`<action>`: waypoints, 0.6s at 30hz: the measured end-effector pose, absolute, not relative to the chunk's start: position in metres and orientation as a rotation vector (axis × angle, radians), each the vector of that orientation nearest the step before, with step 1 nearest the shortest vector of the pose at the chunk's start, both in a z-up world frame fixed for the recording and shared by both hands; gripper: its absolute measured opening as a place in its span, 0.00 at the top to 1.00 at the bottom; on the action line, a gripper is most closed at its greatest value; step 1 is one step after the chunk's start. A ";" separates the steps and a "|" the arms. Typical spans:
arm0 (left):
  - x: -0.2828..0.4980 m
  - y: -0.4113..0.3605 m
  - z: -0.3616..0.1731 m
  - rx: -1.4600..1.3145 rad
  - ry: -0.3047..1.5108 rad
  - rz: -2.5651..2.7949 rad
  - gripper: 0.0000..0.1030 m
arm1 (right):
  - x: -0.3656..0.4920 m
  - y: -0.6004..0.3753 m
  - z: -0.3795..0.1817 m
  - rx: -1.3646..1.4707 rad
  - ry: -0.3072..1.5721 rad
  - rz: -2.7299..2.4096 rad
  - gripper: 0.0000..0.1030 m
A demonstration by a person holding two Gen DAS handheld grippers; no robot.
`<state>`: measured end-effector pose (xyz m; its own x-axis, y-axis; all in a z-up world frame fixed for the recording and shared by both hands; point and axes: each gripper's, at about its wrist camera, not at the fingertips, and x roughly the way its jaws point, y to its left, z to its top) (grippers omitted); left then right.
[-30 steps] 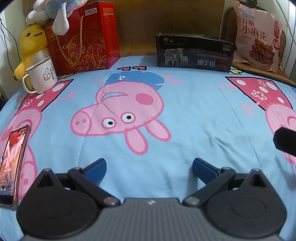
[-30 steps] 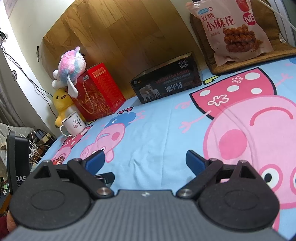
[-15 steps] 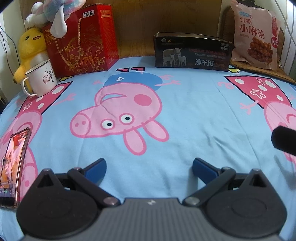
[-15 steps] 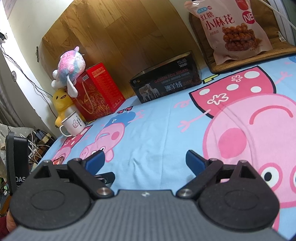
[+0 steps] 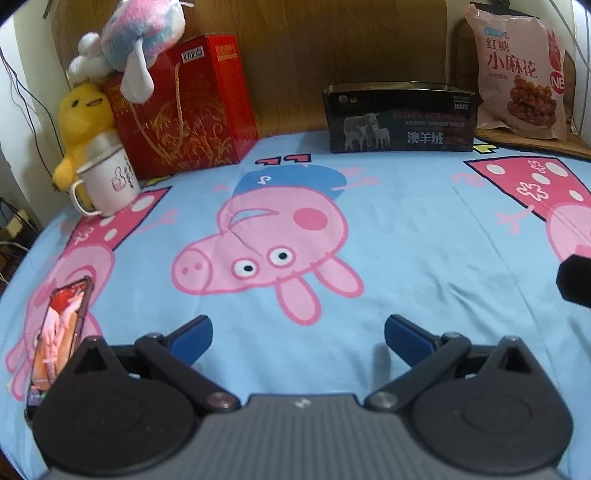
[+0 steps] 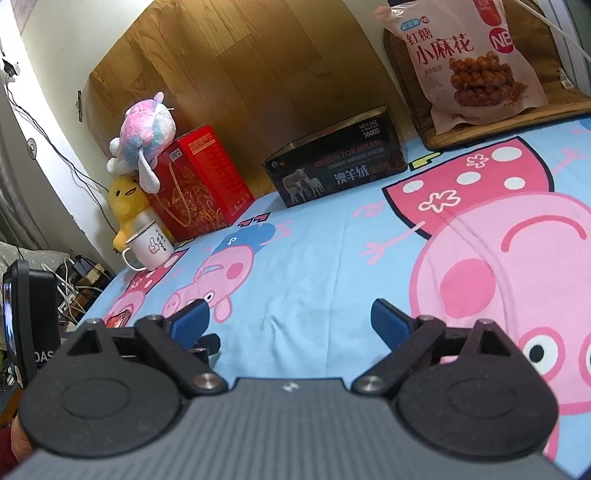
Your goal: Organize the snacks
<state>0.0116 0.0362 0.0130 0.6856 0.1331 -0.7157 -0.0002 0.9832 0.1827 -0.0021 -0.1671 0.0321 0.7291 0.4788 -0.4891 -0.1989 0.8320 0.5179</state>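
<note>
The left claw (image 5: 298, 334) hovers low over the bed's cartoon-pig sheet (image 5: 406, 236) with its 2 blue-tipped fingers (image 5: 192, 338) spread wide apart and nothing between them. The right claw (image 6: 290, 321) is likewise spread apart and empty above the same sheet (image 6: 325, 266). Just beside the left claw, near the bed's left edge, lies a smartphone (image 5: 59, 339) with its screen lit. Along the far edge, against the wooden headboard (image 5: 332, 48), stand a white enamel mug (image 5: 109, 181), a yellow plush duck (image 5: 83, 122) behind it, a red gift box (image 5: 192, 107) with a pastel plush toy (image 5: 140, 33) on top, and a black box printed with sheep (image 5: 399, 118). The snack bag of brown-sugar twists (image 5: 521, 74) leans upright at the far right corner, well apart from both claws.
</note>
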 end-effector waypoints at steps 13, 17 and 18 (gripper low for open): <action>0.008 0.030 0.015 0.231 0.778 0.081 0.00 | -0.004 -0.170 0.032 0.469 0.648 0.388 0.07; 0.009 0.029 0.014 0.235 0.782 0.082 0.00 | -0.005 -0.170 0.032 0.471 0.648 0.389 0.07; 0.009 0.029 0.014 0.238 0.783 0.083 0.00 | -0.005 -0.171 0.032 0.472 0.649 0.391 0.07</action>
<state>0.0090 0.0290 0.0139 0.7068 0.1620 -0.6886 0.0144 0.9699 0.2429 -0.0050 -0.1705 0.0319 0.7316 0.4840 -0.4802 -0.1976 0.8246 0.5301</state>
